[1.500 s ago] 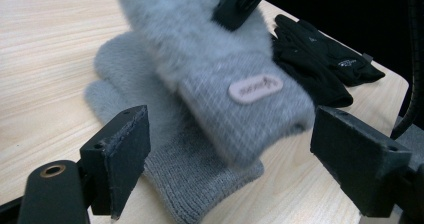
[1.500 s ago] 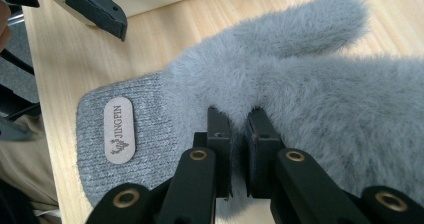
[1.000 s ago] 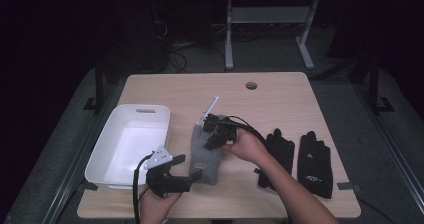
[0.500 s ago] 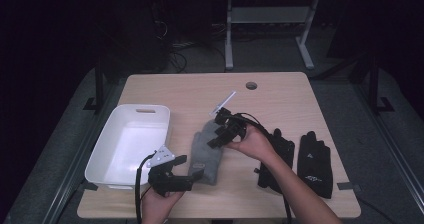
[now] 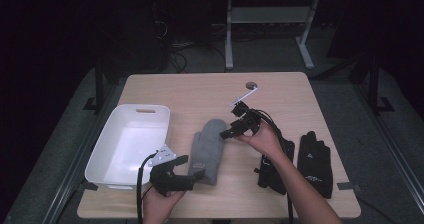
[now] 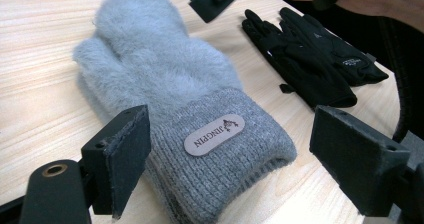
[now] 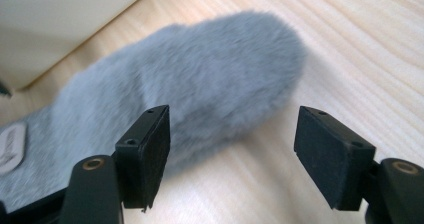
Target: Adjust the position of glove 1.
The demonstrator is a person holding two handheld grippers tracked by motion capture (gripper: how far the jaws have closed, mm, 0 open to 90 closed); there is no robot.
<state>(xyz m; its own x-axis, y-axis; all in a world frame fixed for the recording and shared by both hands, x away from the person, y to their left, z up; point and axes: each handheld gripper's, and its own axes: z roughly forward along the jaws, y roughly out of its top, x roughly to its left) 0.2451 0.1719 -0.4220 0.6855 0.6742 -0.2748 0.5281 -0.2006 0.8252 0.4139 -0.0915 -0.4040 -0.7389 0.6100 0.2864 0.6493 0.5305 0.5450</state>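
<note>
High view: a grey mitten lies flat on the wooden surface, fluffy tip pointing away from the person and knitted cuff toward them. Just left of it sits a white tray, and to the right, well apart from the mitten, lie two black gloves side by side. The left gripper rests at the near edge of the surface, its jaws level with the cuff. The right gripper hangs just beside the mitten's tip, held in the person's right hand.

Left gripper view: the jaws stand wide apart on either side of the ribbed cuff, and the pads do not press on it. An oval label on the cuff reads JINGPIN. The other gripper shows at the top edge, above the furry end, with the black gloves beyond on the surface.

Right gripper view: the jaws have just been opening and now stand wide, with bare wood between the pads. The mitten's rounded tip lies ahead of them, mostly behind the left jaw, not gripped. The tray's pale wall rises at the upper left.
</note>
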